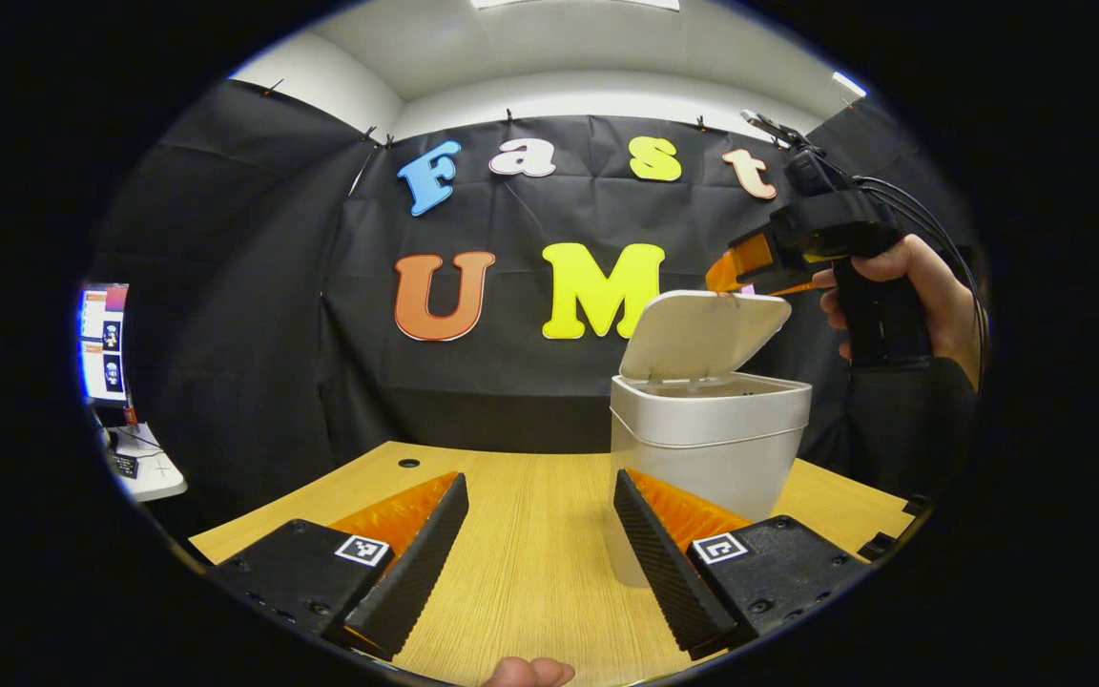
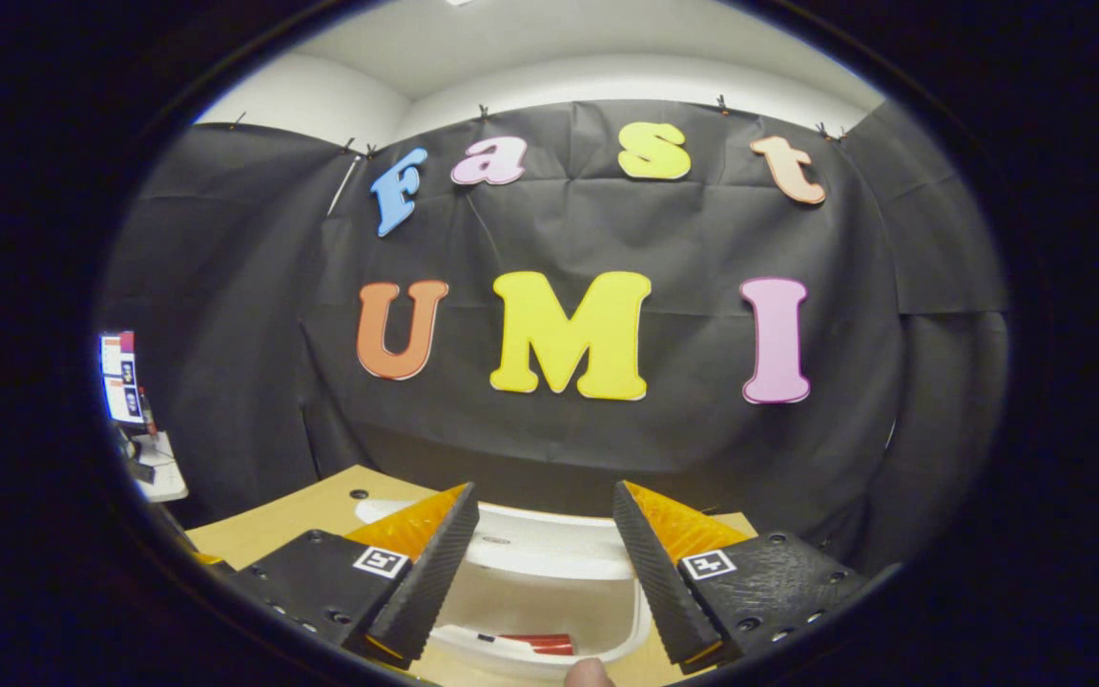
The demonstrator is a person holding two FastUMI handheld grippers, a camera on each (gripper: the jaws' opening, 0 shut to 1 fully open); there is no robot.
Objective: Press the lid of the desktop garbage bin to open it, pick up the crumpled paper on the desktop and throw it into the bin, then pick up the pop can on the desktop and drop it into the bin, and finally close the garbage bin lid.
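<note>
In the left gripper view, the left gripper (image 1: 540, 553) hangs low over the wooden table (image 1: 530, 572), its jaws spread wide with nothing between them. The white bin (image 1: 707, 429) stands on the table just ahead and to the right of it, partly behind the right finger. Its lid (image 1: 702, 334) is tipped up and open. Above the lid, a hand (image 1: 902, 296) holds the right gripper (image 1: 726, 277), whose tips sit just at the lid's upper edge; whether they touch it cannot be told.

In the right gripper view, the right gripper (image 2: 545, 563) is spread open and empty, looking down over the bin (image 2: 549, 572) directly below and between its fingers. Inside the bin lies something red and white (image 2: 535, 644), too small to identify. A fingertip (image 2: 590, 674) shows at the bottom edge.
</note>
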